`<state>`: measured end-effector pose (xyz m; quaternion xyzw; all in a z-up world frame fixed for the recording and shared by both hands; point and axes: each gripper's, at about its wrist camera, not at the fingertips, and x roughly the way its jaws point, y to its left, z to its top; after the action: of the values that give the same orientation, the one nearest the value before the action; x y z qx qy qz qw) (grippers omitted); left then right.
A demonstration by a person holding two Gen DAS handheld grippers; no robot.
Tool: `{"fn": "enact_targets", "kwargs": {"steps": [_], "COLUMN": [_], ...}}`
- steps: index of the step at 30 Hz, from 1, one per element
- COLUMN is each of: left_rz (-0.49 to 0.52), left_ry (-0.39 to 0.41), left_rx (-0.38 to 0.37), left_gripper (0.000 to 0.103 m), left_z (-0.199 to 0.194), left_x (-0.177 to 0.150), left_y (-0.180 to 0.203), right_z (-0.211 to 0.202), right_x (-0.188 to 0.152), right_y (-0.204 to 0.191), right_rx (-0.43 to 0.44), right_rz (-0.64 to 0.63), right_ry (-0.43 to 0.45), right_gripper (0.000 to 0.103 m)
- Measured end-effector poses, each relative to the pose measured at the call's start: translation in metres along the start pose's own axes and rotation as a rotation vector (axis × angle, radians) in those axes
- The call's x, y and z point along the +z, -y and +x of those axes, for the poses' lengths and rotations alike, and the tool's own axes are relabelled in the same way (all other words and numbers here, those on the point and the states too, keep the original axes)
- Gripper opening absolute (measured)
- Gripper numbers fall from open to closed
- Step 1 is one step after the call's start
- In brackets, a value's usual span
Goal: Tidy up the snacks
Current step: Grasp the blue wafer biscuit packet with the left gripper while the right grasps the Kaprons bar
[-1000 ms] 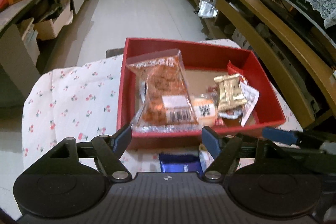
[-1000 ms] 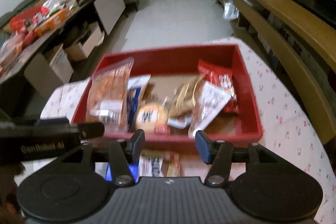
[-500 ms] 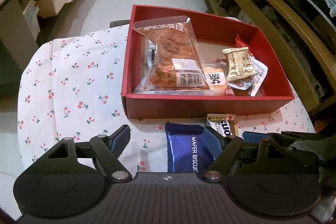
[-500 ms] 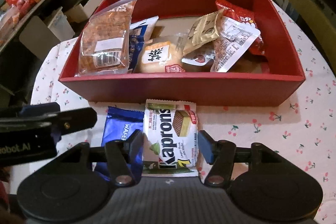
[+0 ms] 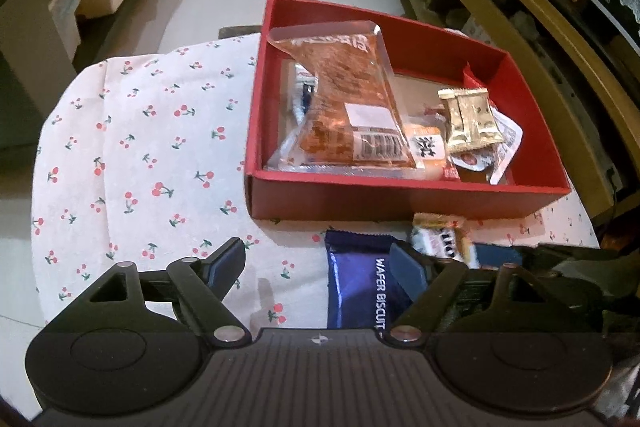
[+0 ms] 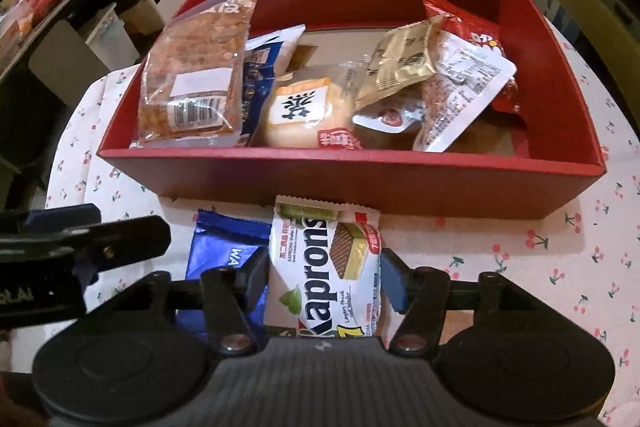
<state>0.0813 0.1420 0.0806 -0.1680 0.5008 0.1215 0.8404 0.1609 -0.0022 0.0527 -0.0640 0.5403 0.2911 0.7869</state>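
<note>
Surface: cherry-print cloth [image 5: 132,155], red box [image 6: 360,183] of snacks at its far side.
Right gripper [image 6: 324,277]: jaws flank the Kaprons wafer pack [image 6: 326,267], seemingly touching (long axis toward box).
Left gripper [image 5: 320,267]: jaws wide, empty; blue wafer packet [image 5: 360,283] just beneath.

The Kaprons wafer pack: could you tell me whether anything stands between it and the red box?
Only the red box's near wall stands ahead of the Kaprons wafer pack, held between the right hand-held gripper's fingers.
</note>
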Motion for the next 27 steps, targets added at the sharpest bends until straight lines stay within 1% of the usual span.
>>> {"fn": "enact_targets", "kwargs": {"steps": [2, 4, 7, 13, 15, 17, 19, 20, 21, 27], "left_rz": [0.017, 0.039, 0.059, 0.074, 0.091, 0.104, 0.115, 0.119, 0.125, 0.113], "left_ry": [-0.012, -0.028, -0.064, -0.11, -0.113, -0.095, -0.093, -0.09, -0.086, -0.089], "left_rx": [-0.006, -0.01, -0.018, -0.009, 0.013, 0.043, 0.06, 0.069, 0.078, 0.069], "left_gripper": [0.084, 0.084, 0.084, 0.084, 0.084, 0.084, 0.081, 0.077, 0.071, 0.067], "left_z": [0.003, 0.008, 0.02, 0.043, 0.049, 0.049, 0.049, 0.048, 0.046, 0.037], "left_x": [-0.002, -0.006, -0.012, -0.016, -0.018, -0.022, -0.024, -0.025, -0.026, -0.033], "left_y": [0.005, 0.012, 0.024, 0.041, 0.046, 0.051, 0.052, 0.053, 0.054, 0.047], "right_z": [-0.006, -0.015, -0.027, -0.036, -0.038, -0.04, -0.039, -0.039, -0.039, -0.04], "right_x": [-0.003, -0.007, -0.012, -0.017, -0.017, -0.018, -0.017, -0.017, -0.017, -0.017], "right_y": [0.003, 0.01, 0.02, 0.044, 0.05, 0.052, 0.052, 0.052, 0.051, 0.043], "right_rx": [-0.014, -0.018, -0.071, -0.089, -0.084, -0.084, -0.078, -0.077, -0.076, -0.067], "right_rz": [-0.016, -0.005, -0.008, 0.044, 0.055, 0.054, 0.052, 0.049, 0.044, 0.02], "right_ry": [0.007, 0.018, 0.048, 0.047, 0.047, 0.048, 0.044, 0.043, 0.043, 0.049], "right_gripper": [0.065, 0.065, 0.065, 0.065, 0.065, 0.065, 0.065, 0.065, 0.065, 0.065]}}
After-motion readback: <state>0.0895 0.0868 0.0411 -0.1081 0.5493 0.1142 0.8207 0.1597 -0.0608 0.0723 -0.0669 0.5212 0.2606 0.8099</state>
